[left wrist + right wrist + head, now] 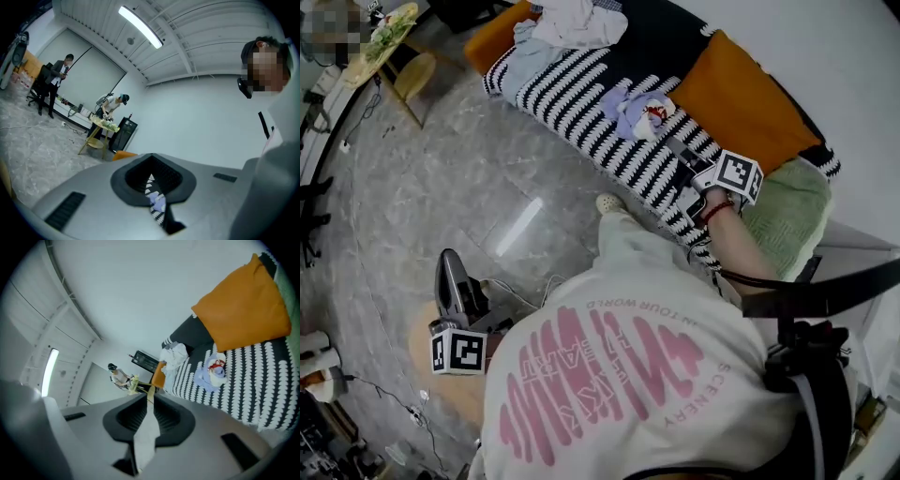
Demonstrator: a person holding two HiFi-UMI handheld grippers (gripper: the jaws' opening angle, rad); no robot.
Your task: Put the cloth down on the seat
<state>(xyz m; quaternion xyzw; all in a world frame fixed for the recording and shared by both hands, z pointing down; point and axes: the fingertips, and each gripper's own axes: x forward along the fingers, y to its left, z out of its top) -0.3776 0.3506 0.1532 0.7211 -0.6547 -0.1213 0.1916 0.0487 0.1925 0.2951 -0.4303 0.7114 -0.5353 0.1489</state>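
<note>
A lavender cloth (628, 111) with a white and red piece on it lies bunched on the black-and-white striped seat (572, 98). My right gripper (682, 161) hovers over the seat's near edge, just right of the cloth and apart from it. In the right gripper view its jaws are drawn almost together (150, 404), nothing between them, and the cloth (211, 373) lies beyond on the seat (262, 376). My left gripper (447, 261) is low at the left over the floor, far from the seat. Its jaws (151, 180) leave a thin slit and hold nothing.
Orange pillows (741, 98) (492, 37) and a green cushion (787, 220) lie on the seat, and a pile of white clothes (577, 23) sits at its far end. A small wooden table (412, 75) and cables are on the marble floor. People stand far off (56, 75).
</note>
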